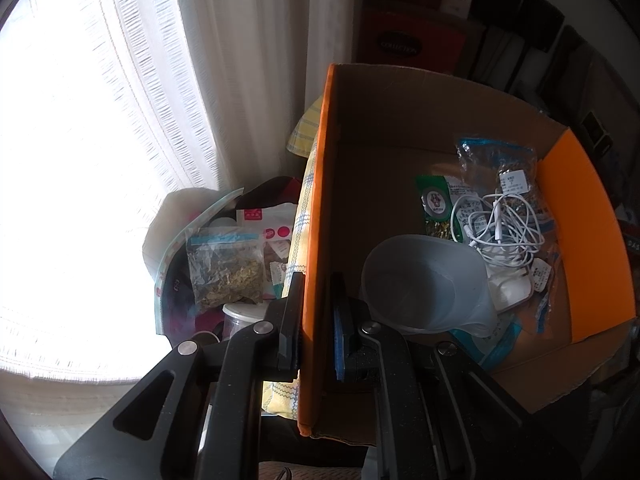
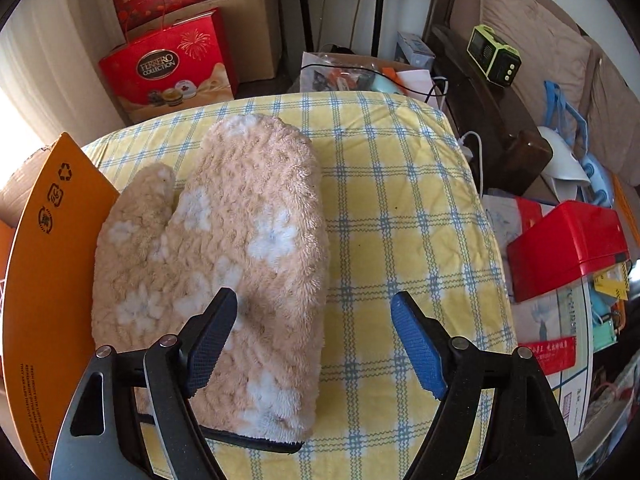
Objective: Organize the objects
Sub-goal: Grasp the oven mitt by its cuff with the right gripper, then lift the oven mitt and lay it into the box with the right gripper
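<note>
Basically, left gripper point(image 1: 316, 320) clamped shut on the orange flap point(image 1: 318, 208) of the cardboard box point(image 1: 400, 128), probably to hold the box steady and open for loading. Inside already: grey funnel point(image 1: 420, 284) near 6 o'clock, white cable point(image 1: 500, 220) and zip bags point(image 1: 496, 160) toward 3. Right gripper point(image 2: 312, 340) with jaws wide apart, nothing between the pads, hung over the checked cloth point(image 2: 400, 200). Fuzzy beige mitten point(image 2: 224, 240) lay flat at 10 o'clock from it, just beside the box flap point(image 2: 48, 280) at 9, cuff nearest, likely next to go in.
</note>
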Available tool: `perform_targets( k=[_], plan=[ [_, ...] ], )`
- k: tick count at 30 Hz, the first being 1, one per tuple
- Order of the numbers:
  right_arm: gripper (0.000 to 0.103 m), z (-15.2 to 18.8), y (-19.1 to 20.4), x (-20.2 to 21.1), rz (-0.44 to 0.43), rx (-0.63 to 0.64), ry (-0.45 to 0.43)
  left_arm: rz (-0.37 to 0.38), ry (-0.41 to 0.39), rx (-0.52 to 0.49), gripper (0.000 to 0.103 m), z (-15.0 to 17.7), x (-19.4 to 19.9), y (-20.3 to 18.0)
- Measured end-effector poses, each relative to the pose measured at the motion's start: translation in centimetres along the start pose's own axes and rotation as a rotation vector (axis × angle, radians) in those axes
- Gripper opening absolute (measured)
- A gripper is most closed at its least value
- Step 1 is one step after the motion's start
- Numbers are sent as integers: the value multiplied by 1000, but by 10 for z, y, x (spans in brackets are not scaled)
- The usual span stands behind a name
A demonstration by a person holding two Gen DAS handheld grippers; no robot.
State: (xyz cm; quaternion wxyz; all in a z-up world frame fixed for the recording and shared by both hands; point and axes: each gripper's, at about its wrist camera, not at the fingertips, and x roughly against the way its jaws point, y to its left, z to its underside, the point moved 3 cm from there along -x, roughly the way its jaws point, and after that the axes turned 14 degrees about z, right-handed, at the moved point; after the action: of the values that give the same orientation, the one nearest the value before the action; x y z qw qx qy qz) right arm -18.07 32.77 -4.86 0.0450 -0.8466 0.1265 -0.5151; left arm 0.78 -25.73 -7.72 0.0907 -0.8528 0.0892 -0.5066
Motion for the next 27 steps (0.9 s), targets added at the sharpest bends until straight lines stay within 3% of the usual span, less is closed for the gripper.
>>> perform_targets(
  k=[7,9,14,15,27],
  plan=[
    [55,1,9,-6,-32,18,14,-1,3,-4,10,1,0,0],
    [53,1,11,-6,-35,21,16,-1,4,-5,10,-1,-2,-3],
    [25,-1,19,-1,-40,43,6,1,3,-5,10,-4,-4,-4],
    [16,-1,20,2,-44,49,-7,1,3,-5,10,-4,-4,-5],
    [10,-27,20,67,-97,38,-146,4,3,-3,10,-8,-9,-9]
  ],
)
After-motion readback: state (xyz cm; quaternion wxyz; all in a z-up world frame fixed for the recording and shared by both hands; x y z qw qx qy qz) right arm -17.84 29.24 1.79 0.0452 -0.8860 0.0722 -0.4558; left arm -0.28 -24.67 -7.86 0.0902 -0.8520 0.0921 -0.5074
